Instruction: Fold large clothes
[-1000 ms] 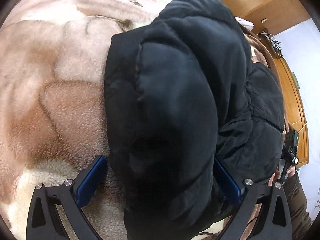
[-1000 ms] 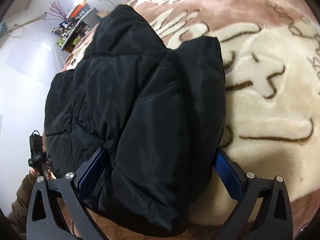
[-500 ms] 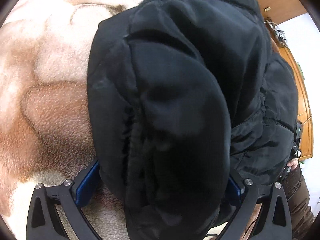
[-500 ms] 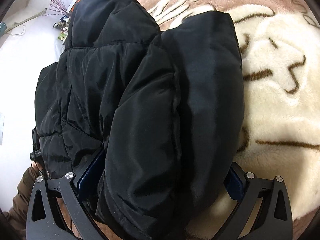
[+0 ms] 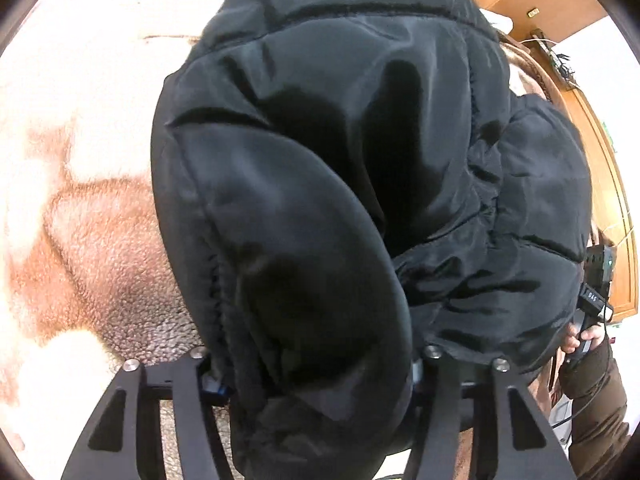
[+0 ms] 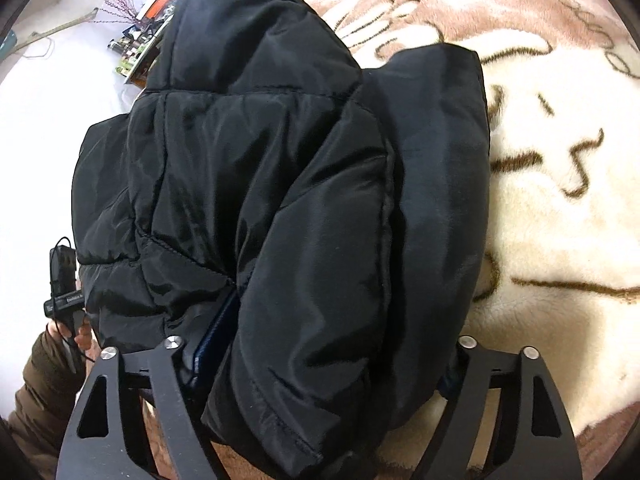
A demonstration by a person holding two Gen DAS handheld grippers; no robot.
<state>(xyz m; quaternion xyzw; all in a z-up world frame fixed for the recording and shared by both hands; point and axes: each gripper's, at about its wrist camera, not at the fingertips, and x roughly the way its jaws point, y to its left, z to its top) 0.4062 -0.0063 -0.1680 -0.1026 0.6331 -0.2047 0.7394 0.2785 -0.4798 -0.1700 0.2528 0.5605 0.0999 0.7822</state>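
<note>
A black puffer jacket (image 5: 320, 200) lies bunched on a pink and cream fleece blanket (image 5: 80, 220). My left gripper (image 5: 312, 364) has closed on a thick fold of the jacket's near edge; the padding hides its fingertips. In the right wrist view the same jacket (image 6: 280, 200) fills the frame. My right gripper (image 6: 320, 348) has closed on its near edge too, with a blue pad (image 6: 212, 340) showing at the left. Each view shows the other hand-held gripper beyond the jacket, at right in the left wrist view (image 5: 596, 292) and at left in the right wrist view (image 6: 64, 292).
The blanket (image 6: 560, 200) spreads wide to the right of the jacket. Wooden furniture (image 5: 600, 160) stands along the far right of the left view. A cluttered shelf (image 6: 140, 48) sits at the far upper left of the right view.
Both grippers have pushed in onto the jacket's near edge and closed on it. The jacket has bunched up and sits closer to both cameras.
</note>
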